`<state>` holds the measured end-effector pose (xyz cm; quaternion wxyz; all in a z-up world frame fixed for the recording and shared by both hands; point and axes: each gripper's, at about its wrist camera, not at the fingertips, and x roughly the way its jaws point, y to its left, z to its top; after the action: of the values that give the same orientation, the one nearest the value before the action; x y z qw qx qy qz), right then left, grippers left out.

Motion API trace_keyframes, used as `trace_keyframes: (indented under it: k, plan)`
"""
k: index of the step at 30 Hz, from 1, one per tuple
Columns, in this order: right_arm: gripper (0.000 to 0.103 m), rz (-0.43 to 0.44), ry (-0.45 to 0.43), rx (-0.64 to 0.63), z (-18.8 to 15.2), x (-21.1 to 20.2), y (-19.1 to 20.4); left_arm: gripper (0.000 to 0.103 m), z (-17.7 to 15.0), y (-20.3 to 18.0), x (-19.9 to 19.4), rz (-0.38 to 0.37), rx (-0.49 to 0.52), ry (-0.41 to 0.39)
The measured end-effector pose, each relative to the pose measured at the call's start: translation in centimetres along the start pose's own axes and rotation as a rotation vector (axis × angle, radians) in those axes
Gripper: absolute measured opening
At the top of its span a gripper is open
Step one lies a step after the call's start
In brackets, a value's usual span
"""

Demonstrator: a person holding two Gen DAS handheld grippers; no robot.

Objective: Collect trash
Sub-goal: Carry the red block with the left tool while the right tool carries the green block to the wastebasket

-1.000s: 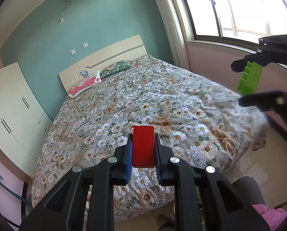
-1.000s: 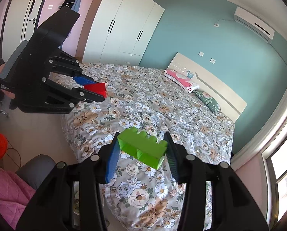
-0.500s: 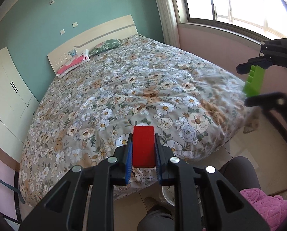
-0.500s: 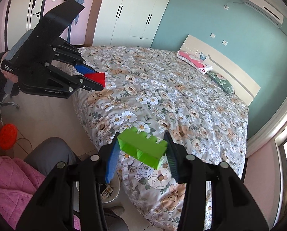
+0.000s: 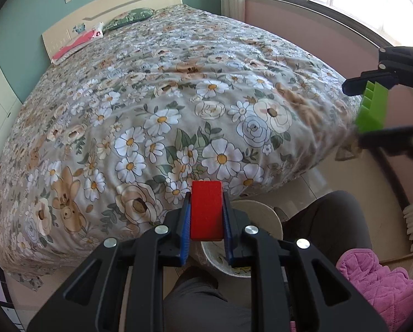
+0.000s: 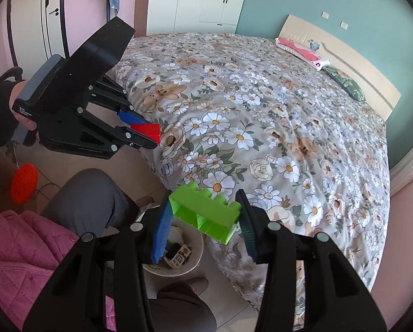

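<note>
My left gripper [image 5: 207, 193] is shut on a red block [image 5: 207, 213], pinched between its blue pads; the right wrist view shows that gripper [image 6: 153, 135] from the side, with the red block [image 6: 147, 131] as a wedge. My right gripper [image 6: 203, 202] is shut on a green toy brick [image 6: 205, 214] held crosswise; the same gripper [image 5: 364, 110] and green brick [image 5: 372, 110] sit at the right edge of the left wrist view. A white waste bin [image 6: 196, 251] with several scraps inside stands on the floor below both grippers, between the person's legs; its rim [image 5: 261, 215] shows behind the left fingers.
A bed with a floral quilt [image 5: 165, 105] fills the space ahead, its corner beside the bin. A person's grey trouser legs [image 6: 90, 199] and pink jacket [image 5: 378, 285] are close below. An orange round object [image 6: 25, 184] lies on the floor at left. White wardrobes [image 6: 195, 0] stand behind.
Both grippers have come down and tilted toward the floor, still holding their blocks. The bin and the person's legs have come into view below them.
</note>
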<state>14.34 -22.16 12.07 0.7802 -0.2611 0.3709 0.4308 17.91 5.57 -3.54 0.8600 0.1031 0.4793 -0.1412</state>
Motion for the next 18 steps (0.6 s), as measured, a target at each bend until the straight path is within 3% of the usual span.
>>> trace_keyframes:
  k: [18]
  plan:
    - [0.046,0.172,0.201,0.124,-7.9,13.9,1.7,0.022,-6.8,-1.9,12.2,-0.104,-0.071,0.207]
